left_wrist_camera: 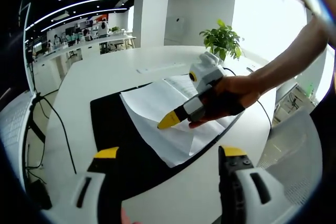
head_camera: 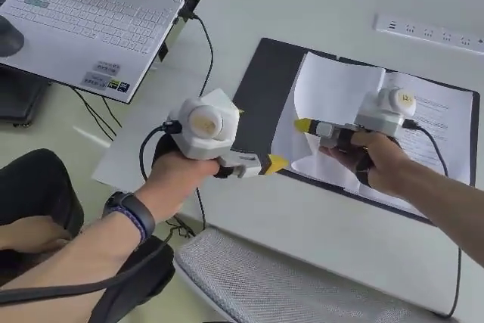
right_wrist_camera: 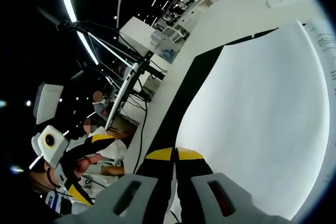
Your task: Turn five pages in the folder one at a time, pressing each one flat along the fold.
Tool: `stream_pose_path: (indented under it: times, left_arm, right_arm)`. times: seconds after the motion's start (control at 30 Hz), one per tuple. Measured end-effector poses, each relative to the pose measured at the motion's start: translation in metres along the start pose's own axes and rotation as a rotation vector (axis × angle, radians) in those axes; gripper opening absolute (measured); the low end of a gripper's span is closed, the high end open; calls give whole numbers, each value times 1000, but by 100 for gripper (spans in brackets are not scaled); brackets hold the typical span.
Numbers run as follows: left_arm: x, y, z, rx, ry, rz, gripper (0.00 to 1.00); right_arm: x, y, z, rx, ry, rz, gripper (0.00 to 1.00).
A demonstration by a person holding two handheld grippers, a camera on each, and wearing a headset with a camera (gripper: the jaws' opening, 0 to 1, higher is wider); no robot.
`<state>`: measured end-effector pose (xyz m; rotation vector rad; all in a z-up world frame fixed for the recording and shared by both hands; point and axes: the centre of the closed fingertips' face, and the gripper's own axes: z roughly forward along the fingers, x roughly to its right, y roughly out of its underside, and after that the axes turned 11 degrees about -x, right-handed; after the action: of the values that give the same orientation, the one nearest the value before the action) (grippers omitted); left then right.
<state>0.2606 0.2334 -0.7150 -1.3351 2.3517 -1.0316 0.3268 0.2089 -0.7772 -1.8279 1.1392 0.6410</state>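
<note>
Mid-turn on one page, and no telling from here which of the five. Up over the open folder (head_camera: 261,96) with the right gripper (head_camera: 302,125), fingers pressed together and, by the look of it, nipping the free edge of a white page (head_camera: 340,88), arched up off the stack, blank side showing, hinged at the fold. Backed up in the right gripper view: yellow tips shut tight right at the sheet's edge, black cover (right_wrist_camera: 181,98) just to one side. Over to the left gripper (head_camera: 274,163): hovering just beside the folder's near-left corner, above bare tabletop (head_camera: 318,5), fingers spread wide, pinching nothing, aimed across at the page. Folder itself: lying flat on the white tabletop, opened out wide, black cover to the left, printed sheets (head_camera: 446,111) to the right. Long axis running left to right across the person, slewed a little in the head view, right end nearer, and the fold running near to far. Next up, by my reckoning: carry that edge on over to the left, lay it down on the black cover, let go, then run a gripper along the fold to press it flat. Calls for a gentle arc rather than a tug; thin paper, likely easy to crease or tear at the binding.
</note>
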Motion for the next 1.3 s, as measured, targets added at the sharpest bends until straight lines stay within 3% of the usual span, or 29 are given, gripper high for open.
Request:
stream_pose_path:
  times: [0.07, 0.27, 0.5, 0.67, 1.0, 1.2, 1.3]
  left_arm:
    - [1, 1, 1, -3, 3, -3, 74]
    - [0, 6, 3, -14, 5, -14, 75]
    - [-2, 8, 5, -19, 0, -13, 74]
    - [2, 3, 9, -16, 10, -11, 74]
    - [9, -5, 29, -30, 42, 4, 70]
    - [10, -10, 41, -40, 49, 23, 65]
    - [11, -10, 47, -51, 48, 38, 62]
  right_arm:
    - [-1, 3, 0, -5, 1, 12, 0]
    - [22, 1, 9, -6, 3, 55, 0]
    - [27, -4, 13, -21, 1, 7, 0]
    - [35, -5, 12, -27, -20, 12, 3]
    - [19, 1, 0, -27, -46, -37, 17]
    - [21, -13, -17, 16, -38, -73, 19]
    - [11, -19, -31, 51, -28, -85, 19]
